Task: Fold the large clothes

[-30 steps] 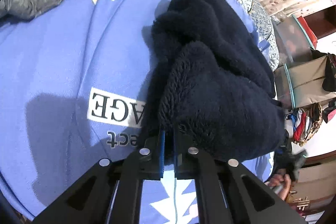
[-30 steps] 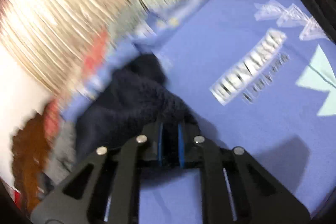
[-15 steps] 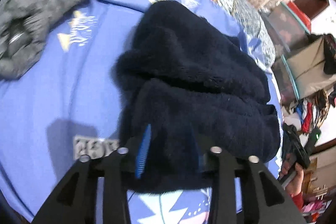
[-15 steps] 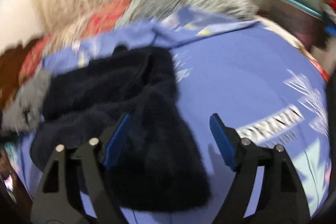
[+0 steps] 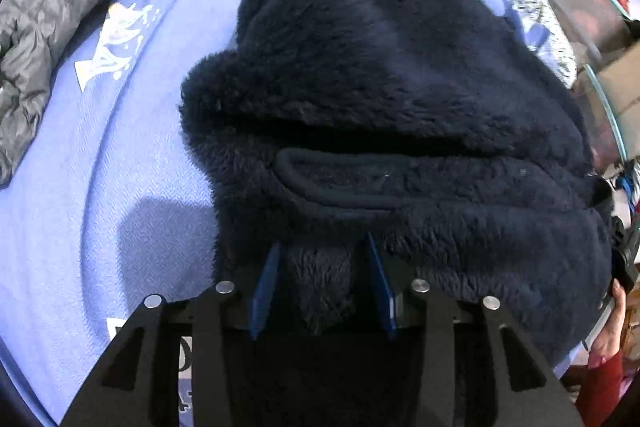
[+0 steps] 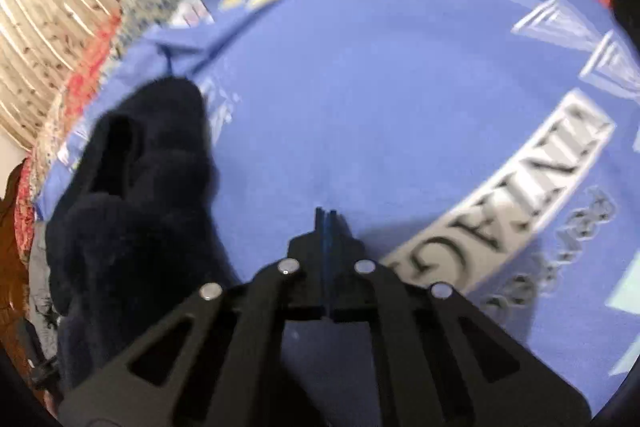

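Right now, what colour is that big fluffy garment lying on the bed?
Dark navy blue; the fluffy fleece garment shows best in the left wrist view.

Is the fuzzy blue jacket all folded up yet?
Mostly, it looks like. The fuzzy navy jacket lies doubled over in layers on the blue blanket. The left gripper is open with fleece between its fingers; the right gripper is shut and empty. Left to do: maybe tidying, and the gray jacket lies crumpled.
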### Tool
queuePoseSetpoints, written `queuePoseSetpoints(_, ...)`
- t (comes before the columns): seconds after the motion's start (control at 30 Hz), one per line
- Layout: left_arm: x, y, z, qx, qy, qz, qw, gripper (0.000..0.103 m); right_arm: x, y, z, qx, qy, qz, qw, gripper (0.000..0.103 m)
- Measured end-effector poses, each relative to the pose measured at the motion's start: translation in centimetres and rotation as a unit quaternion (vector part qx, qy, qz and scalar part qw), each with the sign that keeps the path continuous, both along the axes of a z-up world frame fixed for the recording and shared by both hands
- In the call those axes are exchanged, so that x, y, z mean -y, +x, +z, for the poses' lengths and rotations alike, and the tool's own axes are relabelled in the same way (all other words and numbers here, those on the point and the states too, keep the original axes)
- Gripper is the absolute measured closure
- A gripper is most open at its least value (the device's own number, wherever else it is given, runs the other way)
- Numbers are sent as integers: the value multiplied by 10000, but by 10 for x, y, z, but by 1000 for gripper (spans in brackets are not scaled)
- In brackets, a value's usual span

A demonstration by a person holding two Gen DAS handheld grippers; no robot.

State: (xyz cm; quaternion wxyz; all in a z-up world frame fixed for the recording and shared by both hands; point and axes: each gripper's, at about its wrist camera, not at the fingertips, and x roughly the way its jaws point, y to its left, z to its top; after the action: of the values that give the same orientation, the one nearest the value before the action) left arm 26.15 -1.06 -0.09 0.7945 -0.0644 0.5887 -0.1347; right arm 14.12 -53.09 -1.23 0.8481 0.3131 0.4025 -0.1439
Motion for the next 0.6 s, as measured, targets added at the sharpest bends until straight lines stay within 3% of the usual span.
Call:
queuePoseSetpoints(0.07, -2, -5, 9, 75, -24, -91, 9999, 38, -2, -18, 11, 443, 195, 58, 9988, 36)
queuePoseSetpoints(0.1, -8, -11, 17, 169, -161, -99, 9997, 38, -4, -32, 20, 806, 402, 121, 9959, 30)
queuePoseSetpoints(0.2, -32, -32, 37, 326, -562, 45, 9979, 35, -20, -47, 27, 1142, 1083, 657, 9854, 19)
queuePoseSetpoints(0.23, -42, -40, 41, 371, -750, 130, 9964, 29, -28, -52, 27, 1208, 1245, 893, 9808, 14)
queuePoseSetpoints(0.3, -57, -53, 46, 384, -1051, 293, 9933, 13, -42, -51, 26, 1046, 1129, 1255, 9801, 12)
queuePoseSetpoints(0.37, -71, -61, 36, 169, -1403, 449, 9890, 10, -53, -47, 20, 743, 884, 1495, 9820, 10)
queuePoseSetpoints(0.5, -86, -66, 4, -528, -2331, 805, 9677, 9, -70, -27, -21, 258, 1512, 1673, 9739, 9)
queuePoseSetpoints(0.6, -83, -64, -18, -855, -2830, 979, 9503, 8, -82, -19, -28, 308, 1465, 1656, 9748, 5)
